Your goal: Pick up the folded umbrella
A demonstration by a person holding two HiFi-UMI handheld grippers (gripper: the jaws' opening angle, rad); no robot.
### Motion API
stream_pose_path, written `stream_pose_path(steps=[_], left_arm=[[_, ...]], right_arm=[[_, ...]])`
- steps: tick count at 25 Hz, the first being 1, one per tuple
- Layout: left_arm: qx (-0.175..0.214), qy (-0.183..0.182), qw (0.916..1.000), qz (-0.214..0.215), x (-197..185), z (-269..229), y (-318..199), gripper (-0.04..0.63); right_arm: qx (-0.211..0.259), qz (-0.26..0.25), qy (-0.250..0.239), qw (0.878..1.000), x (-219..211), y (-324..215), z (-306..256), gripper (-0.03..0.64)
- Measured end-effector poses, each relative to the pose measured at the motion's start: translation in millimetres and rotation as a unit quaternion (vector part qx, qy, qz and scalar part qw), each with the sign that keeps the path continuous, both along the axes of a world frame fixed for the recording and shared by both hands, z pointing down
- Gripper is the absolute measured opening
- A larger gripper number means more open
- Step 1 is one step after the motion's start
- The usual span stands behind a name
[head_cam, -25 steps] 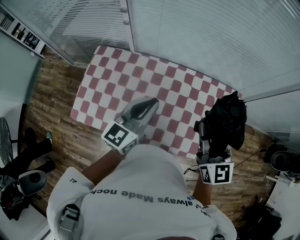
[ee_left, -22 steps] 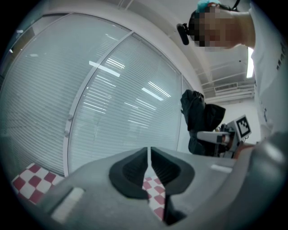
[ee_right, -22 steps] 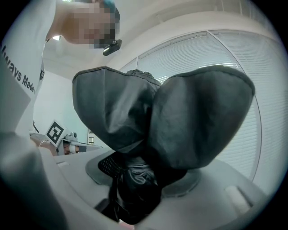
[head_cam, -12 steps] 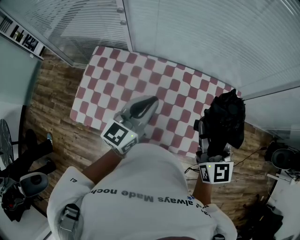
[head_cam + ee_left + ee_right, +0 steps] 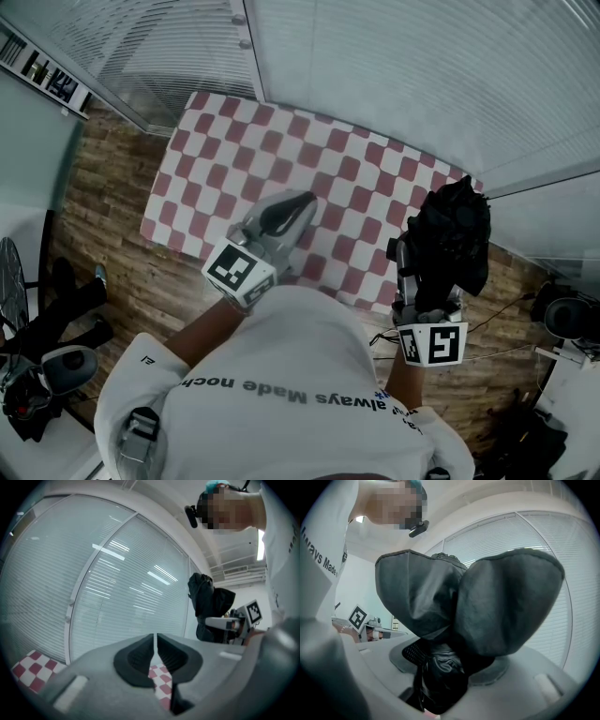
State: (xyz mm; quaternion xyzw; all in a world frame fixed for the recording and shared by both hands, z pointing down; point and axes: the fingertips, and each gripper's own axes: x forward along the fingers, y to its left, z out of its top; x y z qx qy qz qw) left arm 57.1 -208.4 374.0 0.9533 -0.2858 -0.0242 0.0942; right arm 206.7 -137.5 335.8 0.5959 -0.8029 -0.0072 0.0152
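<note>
Folded umbrella (image 5: pixel 452 239) clamped in right gripper (image 5: pixel 427 281), held clear of the checkered mat (image 5: pixel 234 159); left gripper (image 5: pixel 292 211) closed on nothing.
Head view: the black umbrella stands bunched above the right gripper, over the mat's right-hand end and the wooden floor (image 5: pixel 112 187), apart from both; the jaws themselves are masked by fabric there. Right gripper view supplies this: both pads of the right gripper (image 5: pixel 450 663) press on the umbrella's (image 5: pixel 487 606) dark lower bundle, canopy folds filling the frame above. Left gripper view shows the left gripper (image 5: pixel 155 641) with its pads met, nothing between, and the umbrella (image 5: pixel 208 606) off to its right before the slatted blinds (image 5: pixel 117 588).
</note>
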Motion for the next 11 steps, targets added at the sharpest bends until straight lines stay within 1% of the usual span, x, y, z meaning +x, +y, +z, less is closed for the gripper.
stream_pose_path(steps=[3, 11], left_arm=[[0.0, -0.001, 1.0, 0.0, 1.8, 0.4, 0.1, 0.025], [-0.001, -0.002, 1.0, 0.001, 6.1, 0.6, -0.8, 0.025]], right_arm=[[0.001, 0.001, 0.006, 1.0, 2.0, 0.4, 0.0, 0.246], [0.001, 0.002, 0.001, 1.0, 6.1, -0.4, -0.5, 0.246]])
